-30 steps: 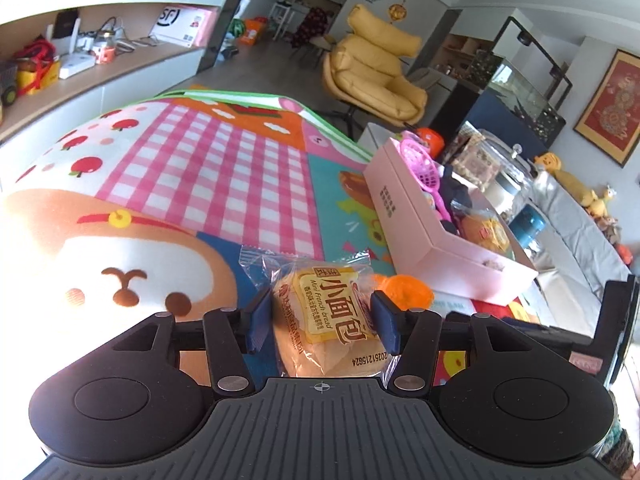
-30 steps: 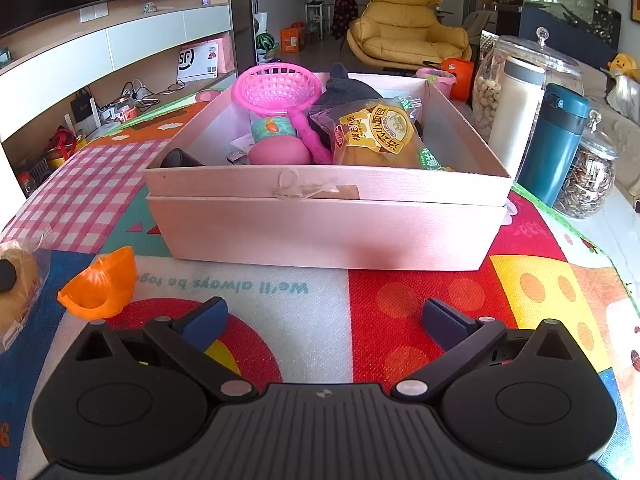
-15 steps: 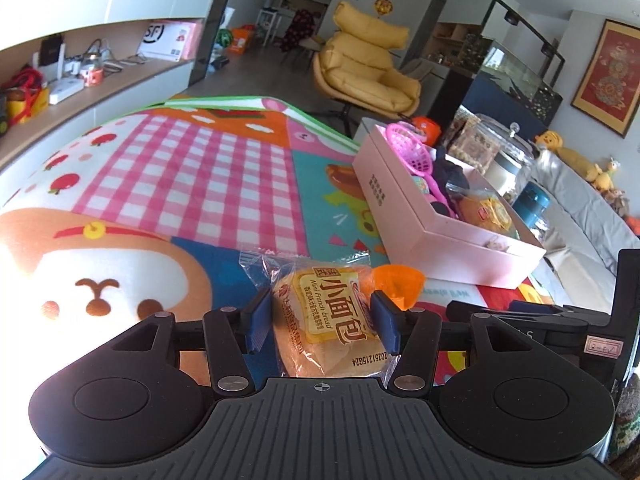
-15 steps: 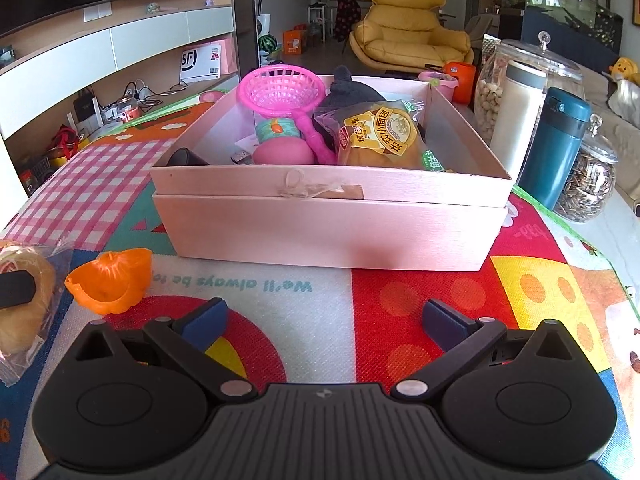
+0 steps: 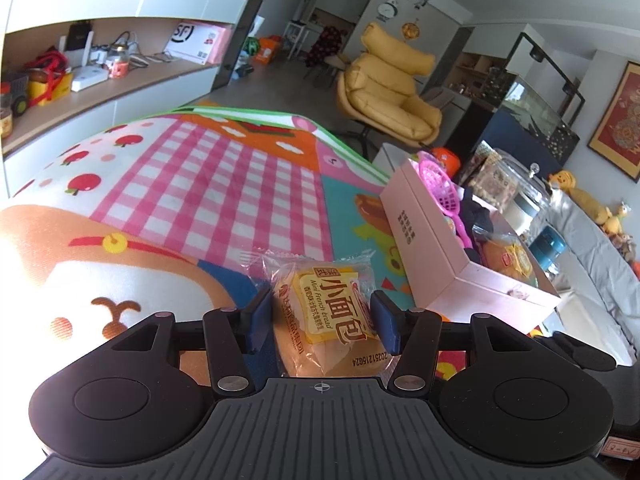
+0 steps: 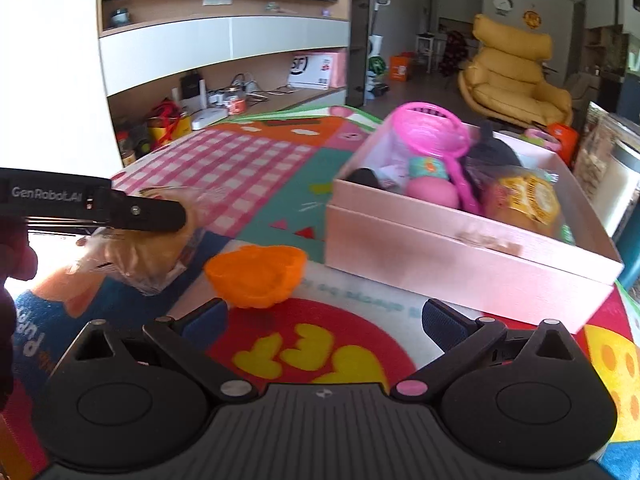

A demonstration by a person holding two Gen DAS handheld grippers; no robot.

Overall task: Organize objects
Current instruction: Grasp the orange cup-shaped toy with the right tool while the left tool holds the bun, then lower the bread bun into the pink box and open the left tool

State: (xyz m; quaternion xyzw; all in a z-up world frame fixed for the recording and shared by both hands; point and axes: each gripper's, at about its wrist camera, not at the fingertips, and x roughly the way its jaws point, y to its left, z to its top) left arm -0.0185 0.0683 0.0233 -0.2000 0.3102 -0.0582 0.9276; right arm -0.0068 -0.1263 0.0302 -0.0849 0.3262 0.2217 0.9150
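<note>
Blue pads of the left gripper [image 5: 322,322] pinch a wrapped bread bun [image 5: 326,316] by its sides (label facing up), held clear above the play mat [image 5: 208,184] and tilted downward. Right gripper [image 6: 322,318], angled down, hangs spread with nothing between its fingers, an orange cup [image 6: 256,278] just ahead, the pink box [image 6: 460,264] beyond.

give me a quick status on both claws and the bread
Left claw shut on bread pack. Right claw open, empty, near orange cup. Pink box ahead, path clear.
</note>
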